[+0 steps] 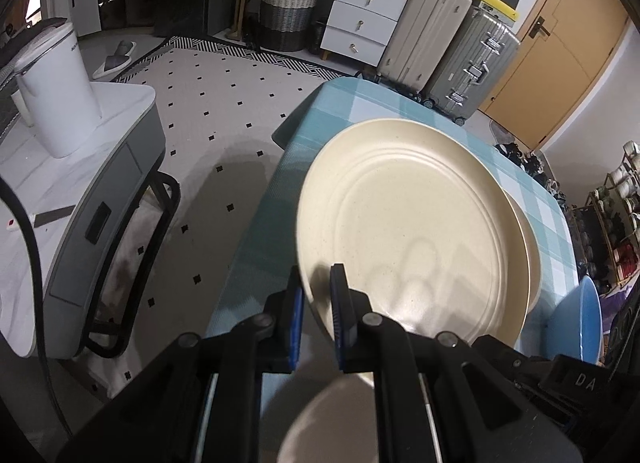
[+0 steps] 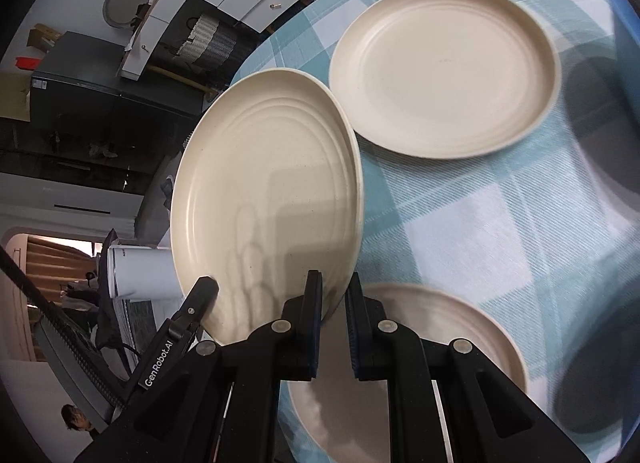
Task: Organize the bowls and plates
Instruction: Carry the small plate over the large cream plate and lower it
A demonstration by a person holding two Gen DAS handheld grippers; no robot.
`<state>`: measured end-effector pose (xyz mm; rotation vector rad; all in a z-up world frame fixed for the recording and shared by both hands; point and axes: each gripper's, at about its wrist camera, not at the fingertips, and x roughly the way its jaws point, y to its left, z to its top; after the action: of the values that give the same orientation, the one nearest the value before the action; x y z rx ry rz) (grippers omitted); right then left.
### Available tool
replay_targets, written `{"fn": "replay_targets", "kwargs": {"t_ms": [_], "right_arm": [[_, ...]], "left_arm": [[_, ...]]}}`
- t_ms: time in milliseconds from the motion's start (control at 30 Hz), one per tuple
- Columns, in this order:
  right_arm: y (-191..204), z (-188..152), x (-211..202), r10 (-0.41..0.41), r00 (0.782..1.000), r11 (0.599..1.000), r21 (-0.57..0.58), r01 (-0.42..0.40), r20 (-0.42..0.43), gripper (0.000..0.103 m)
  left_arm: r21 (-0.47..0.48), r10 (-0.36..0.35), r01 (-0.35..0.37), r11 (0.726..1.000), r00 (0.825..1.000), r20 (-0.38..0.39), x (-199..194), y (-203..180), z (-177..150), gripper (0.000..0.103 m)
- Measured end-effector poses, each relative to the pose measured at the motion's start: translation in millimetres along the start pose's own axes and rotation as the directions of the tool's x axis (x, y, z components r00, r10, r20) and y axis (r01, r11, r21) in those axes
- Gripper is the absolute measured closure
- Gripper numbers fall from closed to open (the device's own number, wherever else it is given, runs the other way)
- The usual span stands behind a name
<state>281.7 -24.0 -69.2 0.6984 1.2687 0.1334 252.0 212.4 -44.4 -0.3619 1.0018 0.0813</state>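
Observation:
A cream plate (image 1: 416, 223) hangs tilted above the blue checked tablecloth (image 1: 360, 103), held by both grippers. My left gripper (image 1: 318, 283) is shut on its near rim. My right gripper (image 2: 335, 279) is shut on the rim of the same plate (image 2: 268, 191), and a left finger (image 2: 200, 295) shows at the plate's lower left edge. A second cream plate (image 2: 444, 71) lies flat further back on the cloth; a third (image 2: 440, 343) lies close under the right gripper. In the left wrist view, another cream plate's edge (image 1: 530, 247) peeks out behind the held one.
A blue bowl (image 1: 580, 323) sits at the table's right side. Left of the table stands a white side table (image 1: 120, 143) bearing a white jug (image 1: 60, 91). Suitcases (image 1: 452, 43), white drawers (image 1: 360, 23) and a basket (image 1: 288, 11) line the far wall.

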Motion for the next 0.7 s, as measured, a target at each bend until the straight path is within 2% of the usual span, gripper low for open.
{"fn": "replay_targets", "kwargs": {"t_ms": [333, 700], "right_arm": [[-29, -50, -46, -0.027, 1.000, 0.999, -0.034, 0.027, 0.001, 0.092], [-63, -93, -61, -0.071, 0.997, 0.996, -0.057, 0.070, -0.024, 0.092]], "left_arm": [[0.033, 0.010, -0.010, 0.999, 1.000, -0.002, -38, -16, -50, 0.093], [0.041, 0.038, -0.037, 0.998, 0.998, -0.041, -44, -11, -103, 0.093]]}}
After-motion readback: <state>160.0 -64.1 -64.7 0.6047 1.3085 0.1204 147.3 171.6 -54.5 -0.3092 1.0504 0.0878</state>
